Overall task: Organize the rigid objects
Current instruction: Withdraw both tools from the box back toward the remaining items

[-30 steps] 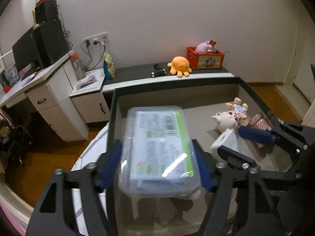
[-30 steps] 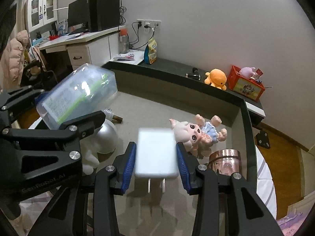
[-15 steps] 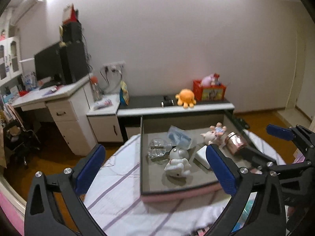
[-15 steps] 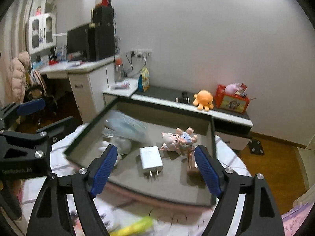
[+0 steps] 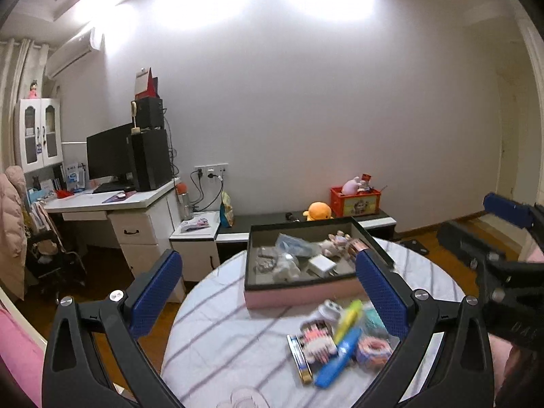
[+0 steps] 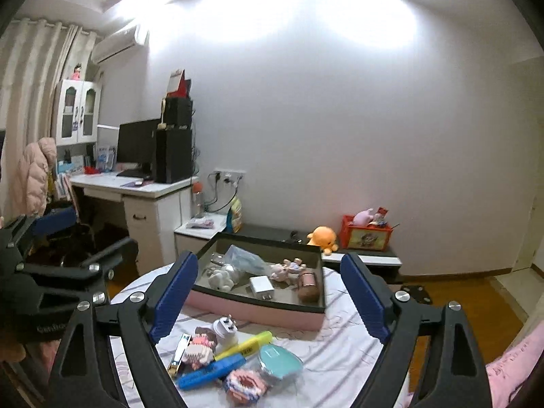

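The left gripper (image 5: 268, 292) stands spread wide with nothing between its blue pads, and the right gripper (image 6: 270, 297) is likewise released and empty, its jaws having just been opening. Both hang above a round table (image 6: 343, 350) covered in a pale striped cloth, pointing slightly down toward the far wall. Beyond the fingertips sits a shallow pink-sided box (image 6: 258, 309) with a dark rim, on the far half of the table. Inside it lie a clear plastic case (image 6: 243, 256) at the back left, a white figurine (image 6: 221, 278) in front of that, a white charger (image 6: 261, 285) near the middle, a small doll (image 6: 287, 268) and a copper-coloured tin (image 6: 307, 280) toward the right, with a brownish lump by the tin that is hard to identify. Loose on the cloth near the tongs are a white plug adapter (image 6: 226, 328), a nail clipper (image 6: 178, 353), a pink block figure (image 6: 200, 345), a yellow highlighter (image 6: 246, 341), a blue marker (image 6: 210, 372), a teal case (image 6: 280, 362) and a pink block ring (image 6: 244, 382). In the left wrist view this pile is blurred, and the gripper frames cut off the table's near edge in both views. The table's right rim drops to bare wood floor (image 6: 476, 302); a white desk (image 6: 136, 190) stands well off to the left.
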{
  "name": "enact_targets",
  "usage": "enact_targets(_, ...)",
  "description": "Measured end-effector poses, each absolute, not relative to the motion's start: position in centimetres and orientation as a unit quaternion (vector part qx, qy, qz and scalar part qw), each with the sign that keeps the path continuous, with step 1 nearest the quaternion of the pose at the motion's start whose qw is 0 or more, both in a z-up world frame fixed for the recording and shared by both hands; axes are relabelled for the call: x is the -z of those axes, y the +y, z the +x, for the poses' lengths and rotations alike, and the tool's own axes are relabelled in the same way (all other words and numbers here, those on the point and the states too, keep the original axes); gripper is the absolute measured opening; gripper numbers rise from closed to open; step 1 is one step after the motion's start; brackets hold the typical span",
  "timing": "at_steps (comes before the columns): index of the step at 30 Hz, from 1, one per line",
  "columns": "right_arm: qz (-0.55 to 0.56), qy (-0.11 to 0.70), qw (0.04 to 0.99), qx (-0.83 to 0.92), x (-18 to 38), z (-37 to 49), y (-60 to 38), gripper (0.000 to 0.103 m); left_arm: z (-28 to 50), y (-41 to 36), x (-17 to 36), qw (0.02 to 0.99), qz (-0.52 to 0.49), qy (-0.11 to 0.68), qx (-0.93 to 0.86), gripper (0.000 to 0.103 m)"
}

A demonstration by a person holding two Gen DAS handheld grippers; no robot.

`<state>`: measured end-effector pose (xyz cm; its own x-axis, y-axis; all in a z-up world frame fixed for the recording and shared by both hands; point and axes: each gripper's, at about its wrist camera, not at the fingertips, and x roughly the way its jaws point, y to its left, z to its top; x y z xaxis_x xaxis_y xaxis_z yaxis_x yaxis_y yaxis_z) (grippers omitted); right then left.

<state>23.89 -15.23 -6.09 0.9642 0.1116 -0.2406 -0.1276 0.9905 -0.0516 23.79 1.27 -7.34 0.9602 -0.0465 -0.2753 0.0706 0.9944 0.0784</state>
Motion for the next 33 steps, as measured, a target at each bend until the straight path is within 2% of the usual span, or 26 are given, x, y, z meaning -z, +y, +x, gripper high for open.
enact_targets(10, -0.023, 0.091, 0.995, -0.043, 7.1, 19.2, -16.2, 0.087, 19.0, 0.5, 8.0, 0.992, 0.036, 0.117, 0.015, 0.103)
enact_targets(23, -0.015, 0.096, 0.995, -0.030, 8.1, 18.5, -17.6, 0.087, 18.9, -0.9, 8.9, 0.995, 0.035, 0.093, 0.016, 0.103)
enact_targets(29, -0.001, 0.126, 0.991, -0.035, 9.6, 19.7, -18.7, 0.087, 21.0, -0.9, 10.8, 0.988, 0.006, 0.144, 0.052, 0.103)
enact_targets(33, 0.002, 0.173, 0.984, -0.030, 12.2, 21.6, -19.3, 0.087, 22.5, -0.8, 13.6, 0.981, 0.023, 0.189, 0.043, 0.103)
